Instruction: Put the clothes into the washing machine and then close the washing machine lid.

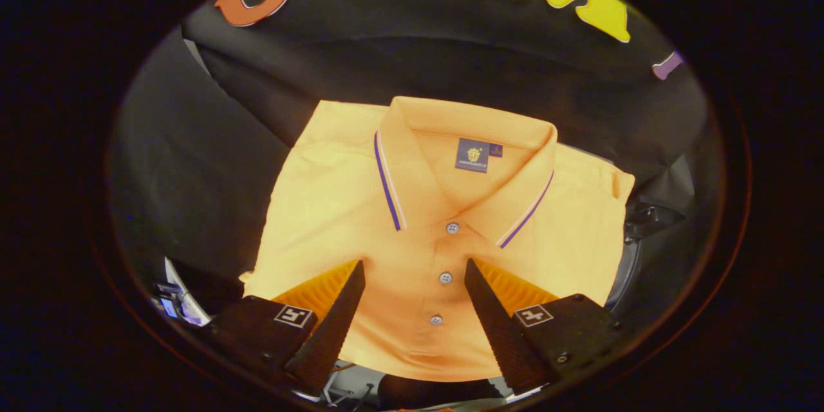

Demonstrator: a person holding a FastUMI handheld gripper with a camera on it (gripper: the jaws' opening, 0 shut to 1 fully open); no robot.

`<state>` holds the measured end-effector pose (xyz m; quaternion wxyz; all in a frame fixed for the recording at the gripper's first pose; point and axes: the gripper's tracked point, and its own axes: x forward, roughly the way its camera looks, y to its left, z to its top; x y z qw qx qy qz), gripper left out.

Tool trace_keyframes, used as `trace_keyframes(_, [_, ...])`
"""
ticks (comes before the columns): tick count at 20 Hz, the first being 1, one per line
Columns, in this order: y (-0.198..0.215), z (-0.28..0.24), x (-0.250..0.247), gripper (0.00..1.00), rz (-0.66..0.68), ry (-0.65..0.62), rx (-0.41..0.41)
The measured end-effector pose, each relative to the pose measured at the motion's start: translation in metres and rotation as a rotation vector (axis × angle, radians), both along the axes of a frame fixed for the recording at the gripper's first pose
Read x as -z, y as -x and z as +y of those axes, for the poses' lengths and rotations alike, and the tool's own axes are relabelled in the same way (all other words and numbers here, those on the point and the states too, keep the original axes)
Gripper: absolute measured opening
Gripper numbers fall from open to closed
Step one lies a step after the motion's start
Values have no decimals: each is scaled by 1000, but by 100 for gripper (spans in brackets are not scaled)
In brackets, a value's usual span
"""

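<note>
- The orange polo shirt (360, 206) is lying folded and flat, collar away from me and placket running toward me, on a dark cloth-covered surface (193, 174); I judge it is laid out neat like this so I can take it in one pinch.
- Its collar (412, 154) carries purple-and-white tipping, with a small dark neck label (472, 154) inside it, and three buttons (445, 277) are lining up down the front.
- My gripper (415, 273) is hanging over the lower half of the shirt, fingers spread wide apart, with the button placket sitting between them; they are clamping nothing.
- I cannot tell whether the fingertips are touching the fabric or hovering just above it.
- I am holding the gripper pitched down at the shirt, looking along its length toward the collar, roughly centred on the placket.
- Just beside the shirt's far right edge, a curved dark rim (634, 257) is showing; it may be part of the washing machine, but I cannot be sure.
- By my judgement nothing is loaded yet: the shirt is outside any drum, and the grasp is the step in hand.
</note>
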<state>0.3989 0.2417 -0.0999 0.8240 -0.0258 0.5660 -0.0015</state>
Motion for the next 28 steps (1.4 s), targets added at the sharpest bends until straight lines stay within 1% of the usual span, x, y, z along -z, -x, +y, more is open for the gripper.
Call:
trace_keyframes(6, [-5,0,3,98,20,10,28])
trace_keyframes(9, [-3,0,4,98,47,13,-1])
trace_keyframes(13, [-3,0,3,98,29,9,10])
trace_keyframes(14, [-3,-1,3,96,28,12,-2])
trace_keyframes(16, [-1,-5,4,85,18,16,-40])
trace_keyframes(17, [-2,-6,4,83,12,15,-47])
trace_keyframes(19, [-2,-11,4,71,8,12,-27])
trace_keyframes(20, [-4,-17,5,58,7,10,-4])
trace_keyframes(21, [-4,-19,6,49,9,5,17])
trace_keyframes(22, [-6,-16,3,33,8,7,8])
trace_keyframes(23, [-7,-17,4,28,6,11,-14])
trace_keyframes(25, [-7,-18,3,20,10,5,-48])
trace_keyframes(26, [-6,-19,2,14,16,-6,-53])
trace_keyframes(28, [-5,-21,3,8,39,-36,-54])
